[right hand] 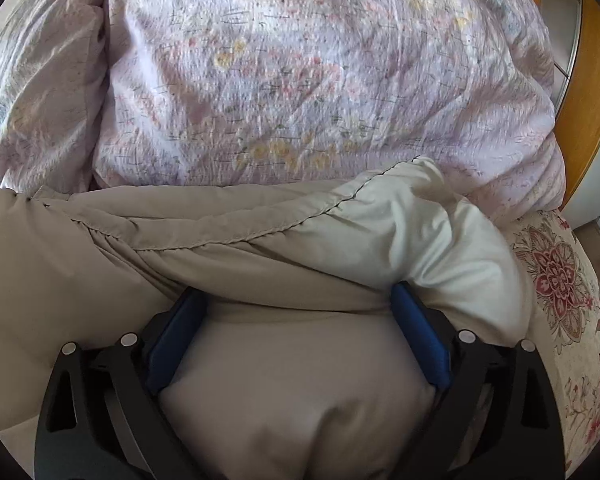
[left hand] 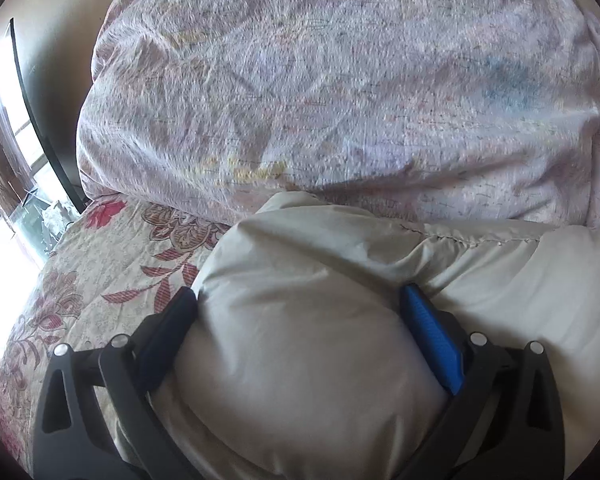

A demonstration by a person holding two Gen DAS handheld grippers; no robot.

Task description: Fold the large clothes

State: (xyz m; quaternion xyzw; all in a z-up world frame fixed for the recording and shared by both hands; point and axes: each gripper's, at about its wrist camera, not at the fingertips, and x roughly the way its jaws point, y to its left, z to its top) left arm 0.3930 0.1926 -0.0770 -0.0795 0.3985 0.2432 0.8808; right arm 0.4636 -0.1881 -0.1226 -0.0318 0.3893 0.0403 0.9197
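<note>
A puffy beige padded jacket lies on the bed, with a stitched seam across its upper part. My left gripper stands wide near the jacket's left end, and both blue pads press into a thick bulge of it. My right gripper is near the jacket's right end, jaws spread wide. Padding swells up between the pads and is not pinched. A paler fold of the jacket rises just beyond the right fingertip.
A bulky lilac flowered duvet is heaped right behind the jacket. The bedsheet has red flowers and shows at both sides. A window and a dark edge are at far left, a wooden bedframe at far right.
</note>
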